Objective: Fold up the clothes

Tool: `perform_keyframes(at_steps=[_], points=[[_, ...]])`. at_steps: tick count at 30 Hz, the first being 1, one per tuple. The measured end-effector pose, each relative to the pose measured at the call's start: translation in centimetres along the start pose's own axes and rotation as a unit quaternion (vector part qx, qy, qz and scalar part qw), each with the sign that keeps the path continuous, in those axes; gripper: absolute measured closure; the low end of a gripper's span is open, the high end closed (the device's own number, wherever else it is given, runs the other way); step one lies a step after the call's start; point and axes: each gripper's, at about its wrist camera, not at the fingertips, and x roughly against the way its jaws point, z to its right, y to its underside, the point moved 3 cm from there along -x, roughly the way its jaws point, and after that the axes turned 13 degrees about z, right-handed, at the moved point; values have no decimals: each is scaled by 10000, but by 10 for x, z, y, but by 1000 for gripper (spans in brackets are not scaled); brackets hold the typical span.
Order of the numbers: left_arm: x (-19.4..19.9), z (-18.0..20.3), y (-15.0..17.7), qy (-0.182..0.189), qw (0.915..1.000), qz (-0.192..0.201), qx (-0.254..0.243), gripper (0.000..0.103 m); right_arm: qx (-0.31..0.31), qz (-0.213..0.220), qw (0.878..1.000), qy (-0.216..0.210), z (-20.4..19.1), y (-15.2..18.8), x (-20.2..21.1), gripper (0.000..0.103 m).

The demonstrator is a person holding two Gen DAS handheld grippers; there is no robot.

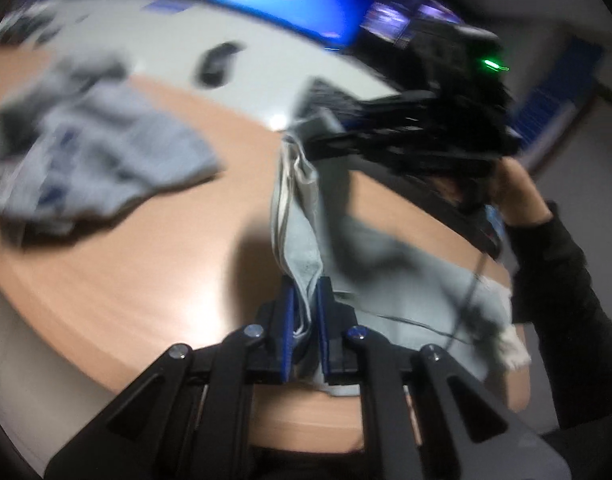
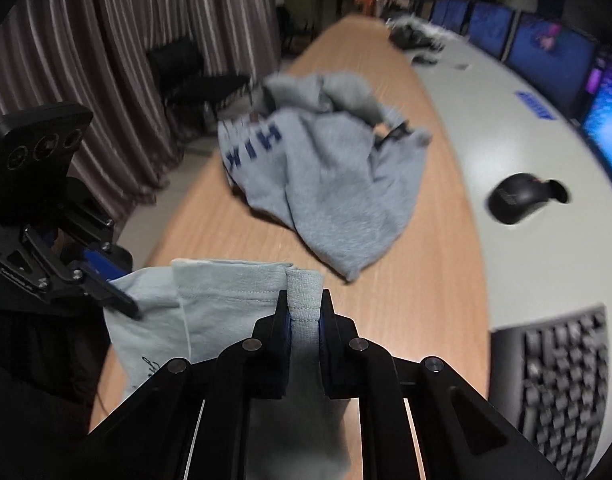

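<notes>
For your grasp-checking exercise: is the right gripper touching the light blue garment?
Touching. The right wrist view shows the right gripper shut on a folded edge of the light blue garment, the cloth pinched between its pads.

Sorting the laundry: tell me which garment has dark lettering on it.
The crumpled grey sweatshirt lying on the wooden table, with dark blue letters; the pale blue garment held by both grippers shows only small script.

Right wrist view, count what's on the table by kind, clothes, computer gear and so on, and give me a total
Clothes: 2, the pale blue garment held by both grippers and the crumpled grey sweatshirt
Keyboards: 1, the black keyboard
Mice: 1, the black mouse
Monitors: 3 at least, along the far edge
Dark heap at the far end: 1, too blurred to identify
Total: 8
</notes>
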Motion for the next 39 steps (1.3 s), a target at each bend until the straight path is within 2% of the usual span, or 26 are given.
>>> perform_keyframes(at_steps=[2,5,7,11,15,18,19,21,22,25,26,28,29,30,33,34,37,39], points=[[-3,30,1,217,9994,-42,-263,93,-89,198,9997,105,-1,9,19,91],[-17,77,18,733,9948,-420,-571,93,-221,337,9988,287,-5,30,43,91],[-26,108,30,1056,9890,-678,-785,94,-371,340,9978,427,-8,51,56,91],[-56,158,70,1287,9744,-1210,-1392,94,-925,226,9927,738,-6,112,78,91],[-90,180,101,1442,9638,-1694,-1473,95,-1361,108,9870,847,-1,156,77,90],[-92,181,107,1579,9598,-1883,-1358,95,-1534,-68,9821,1090,7,176,65,90],[-85,180,103,1642,9604,-1800,-1352,95,-1540,-112,9806,1210,10,184,65,90],[-61,170,81,1621,9686,-1340,-1322,95,-1601,-213,9737,1607,17,197,72,90],[-49,165,70,1600,9719,-1118,-1314,91,-1633,-265,9694,1812,21,203,76,90],[-29,143,45,1123,9804,-680,-1468,81,-1890,-4,9597,2081,22,207,95,89],[-23,136,38,933,9825,-554,-1512,79,-1952,188,9606,1970,16,203,100,85],[-20,121,26,587,9871,-333,-1455,79,-2044,540,9626,1695,-2,192,105,65],[-20,112,19,423,9895,-221,-1367,79,-2078,663,9630,1580,-14,186,105,49],[-24,104,12,380,9904,-192,-1314,76,-2156,711,9626,1477,-26,182,102,40],[-48,94,3,248,9901,-237,-1362,73,-2317,660,9606,1390,-53,180,88,40],[-56,92,3,182,9893,-258,-1421,71,-2564,616,9527,1509,-55,186,85,40],[-91,83,8,410,9908,-718,-1074,72,-3418,762,9287,1218,-50,207,74,40],[-99,81,11,609,9906,-823,-911,72,-3439,707,9250,1454,-45,212,66,40]])
